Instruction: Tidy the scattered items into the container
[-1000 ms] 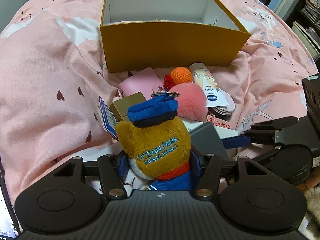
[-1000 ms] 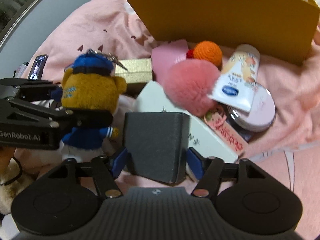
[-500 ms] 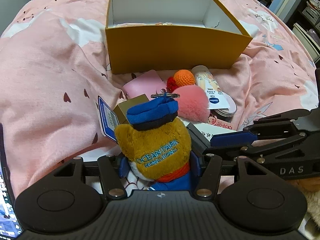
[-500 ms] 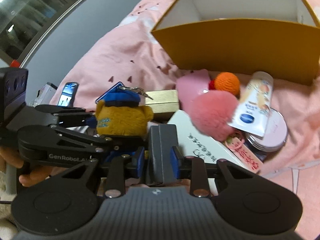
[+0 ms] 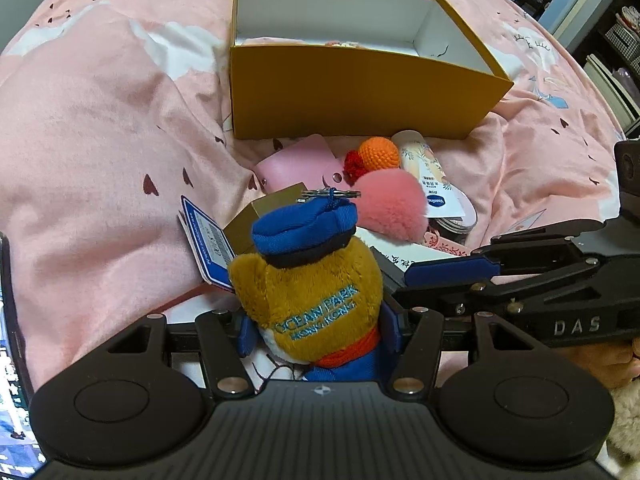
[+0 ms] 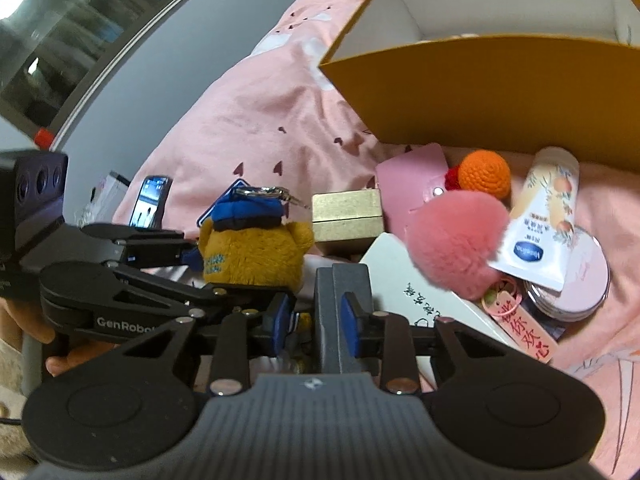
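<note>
The left gripper (image 5: 318, 330) was clenched on a brown plush bear (image 5: 308, 284) in a blue cap, its blue pads pressing the toy's lower body from both sides while the bear's head and key ring stood up ahead of the fingers. A blue-and-white tag (image 5: 206, 240) hung at the bear's left. The right gripper (image 6: 316, 320) had just been closing and now grasped a dark grey box (image 6: 340, 300) edge-on, one pad flat against each of its narrow faces; the box stood upright just beside the bear, over a white flat box with printed characters (image 6: 416, 292).

Ahead of both grippers, on the pink bedspread (image 5: 100, 128), the other scattered items lay in a tight cluster: a pink leather pouch (image 5: 298, 164), a small gold box (image 6: 346, 216), an orange crocheted ball (image 5: 378, 154) with a red tuft, a pink fluffy pompom (image 5: 390, 208), a hand-cream tube (image 6: 544, 216) resting across a round pink tin (image 6: 580, 280), and a pink charm with red lettering (image 6: 524, 328). The yellow box (image 5: 360, 96), open-topped and white inside, sat on the bed just behind the cluster, with something pale barely visible above its near wall. A phone (image 6: 150, 200) lay on the bed at the far left in the right wrist view.
</note>
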### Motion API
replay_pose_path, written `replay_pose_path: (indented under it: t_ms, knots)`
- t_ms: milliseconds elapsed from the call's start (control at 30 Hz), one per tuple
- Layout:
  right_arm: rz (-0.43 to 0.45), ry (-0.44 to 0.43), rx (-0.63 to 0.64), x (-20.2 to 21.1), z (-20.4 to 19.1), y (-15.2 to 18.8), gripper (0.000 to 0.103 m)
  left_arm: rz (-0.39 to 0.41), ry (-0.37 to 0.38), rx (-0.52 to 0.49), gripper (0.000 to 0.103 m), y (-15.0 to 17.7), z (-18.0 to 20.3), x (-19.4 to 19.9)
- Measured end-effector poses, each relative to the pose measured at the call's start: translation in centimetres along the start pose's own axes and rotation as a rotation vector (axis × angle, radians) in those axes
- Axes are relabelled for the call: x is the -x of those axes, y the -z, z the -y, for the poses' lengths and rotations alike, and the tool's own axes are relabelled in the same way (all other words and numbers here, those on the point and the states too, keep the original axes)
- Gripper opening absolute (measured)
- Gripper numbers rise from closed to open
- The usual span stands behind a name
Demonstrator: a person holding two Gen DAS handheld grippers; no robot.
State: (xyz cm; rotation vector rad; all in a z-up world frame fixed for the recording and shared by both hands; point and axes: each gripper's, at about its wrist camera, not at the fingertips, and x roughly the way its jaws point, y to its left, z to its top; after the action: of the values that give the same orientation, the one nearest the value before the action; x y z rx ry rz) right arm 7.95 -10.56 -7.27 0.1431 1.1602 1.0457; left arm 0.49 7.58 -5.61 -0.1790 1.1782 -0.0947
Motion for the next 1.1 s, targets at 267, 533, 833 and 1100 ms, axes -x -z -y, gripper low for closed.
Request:
replay_pose_path:
  t_ms: [267,533,833,1100]
  knots:
    - [0.024,0.015,-0.12,-0.3,2.6,0.4,0.035,0.001,-0.001,-0.001,0.067,0.0,0.0,-0.1]
    - [-0.031,0.061,-0.132,-1.6,3.8,1.4,0.055,0.002,-0.003,-0.003,0.067,0.1,0.1,-0.2]
    - [-0.152,0.081,-0.217,-0.5,4.8,3.2,0.063,0.004,-0.008,-0.013,0.067,0.1,0.4,-0.2]
    - [-0.209,0.075,-0.246,-2.5,5.4,3.4,0.07,0.003,-0.016,-0.034,0.068,0.2,1.0,-0.4]
